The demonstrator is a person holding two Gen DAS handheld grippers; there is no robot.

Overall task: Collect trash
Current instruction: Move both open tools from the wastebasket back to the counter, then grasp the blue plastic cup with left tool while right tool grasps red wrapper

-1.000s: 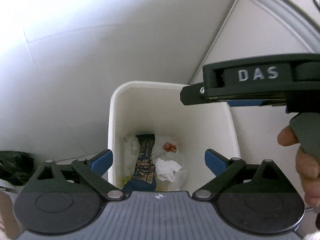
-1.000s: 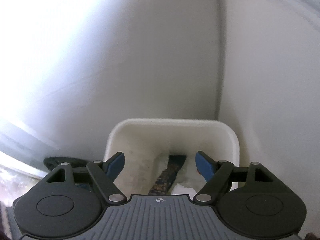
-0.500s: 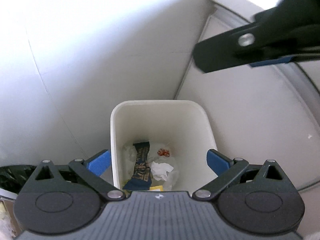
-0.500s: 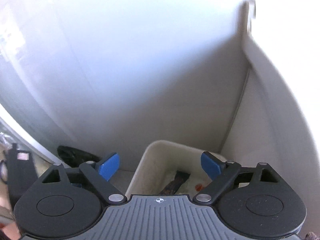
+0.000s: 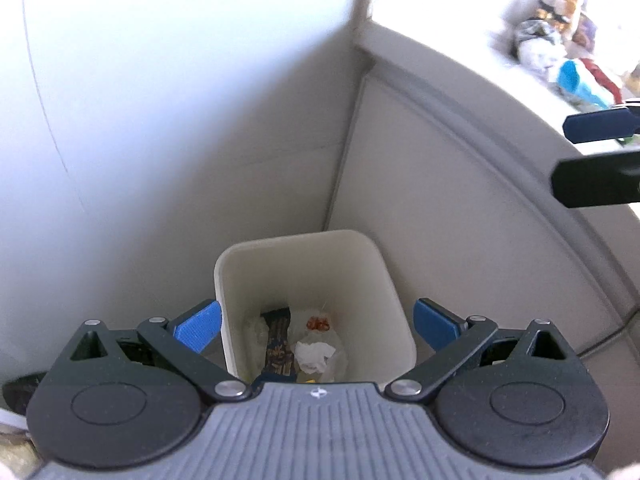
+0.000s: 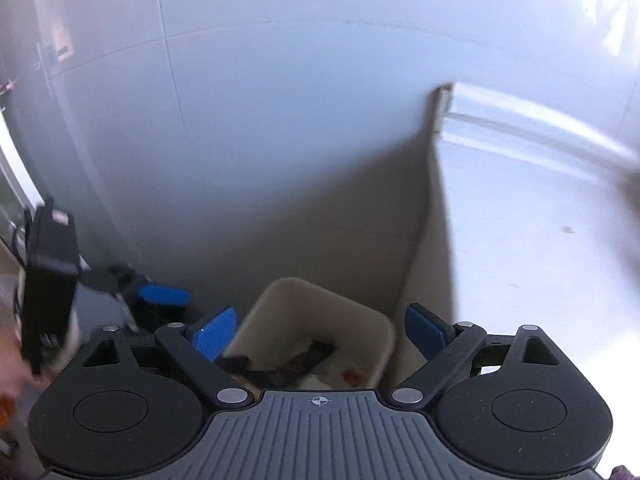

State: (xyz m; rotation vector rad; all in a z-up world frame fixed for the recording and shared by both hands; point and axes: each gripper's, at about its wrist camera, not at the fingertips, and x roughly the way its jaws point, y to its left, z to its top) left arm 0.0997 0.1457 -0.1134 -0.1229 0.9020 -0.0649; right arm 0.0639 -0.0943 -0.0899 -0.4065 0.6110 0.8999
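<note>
A white bin stands on the floor in a corner, below both grippers. Inside it lie a dark snack wrapper, a crumpled white tissue and a small red-orange scrap. My left gripper hangs above the bin, open, with nothing between its blue pads. The right gripper is also open and empty, higher up, over the bin. It shows at the right edge of the left wrist view. The left gripper appears at the left of the right wrist view.
White walls meet behind the bin, and a pale cabinet side rises right of it. A heap of wrappers and bottles lies on a surface at the upper right. A black bag sits on the floor left of the bin.
Both grippers have risen away from the bin, which now looks smaller. The right gripper has climbed and swung to the right edge of the left wrist view, and its view has tilted.
</note>
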